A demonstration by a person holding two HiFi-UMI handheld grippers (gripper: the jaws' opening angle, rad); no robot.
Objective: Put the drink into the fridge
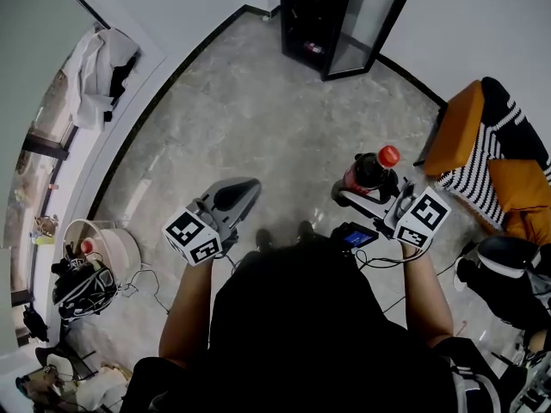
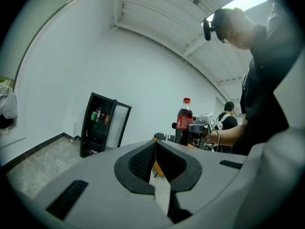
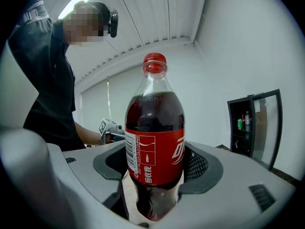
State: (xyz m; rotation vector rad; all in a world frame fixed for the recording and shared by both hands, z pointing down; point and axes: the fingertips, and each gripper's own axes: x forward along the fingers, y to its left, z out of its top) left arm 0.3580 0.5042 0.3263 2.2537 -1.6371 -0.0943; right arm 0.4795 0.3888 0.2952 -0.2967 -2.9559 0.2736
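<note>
Clearly, right hand-held gripper [image 3: 153,182] clamps bottle [image 3: 155,128].

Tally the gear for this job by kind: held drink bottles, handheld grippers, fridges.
cola bottle: 1, clamped in the right gripper's jaws
grippers: 2, the left gripper shut and empty, and the right gripper
fridge: 1, with its glass door open
Total: 4
</note>
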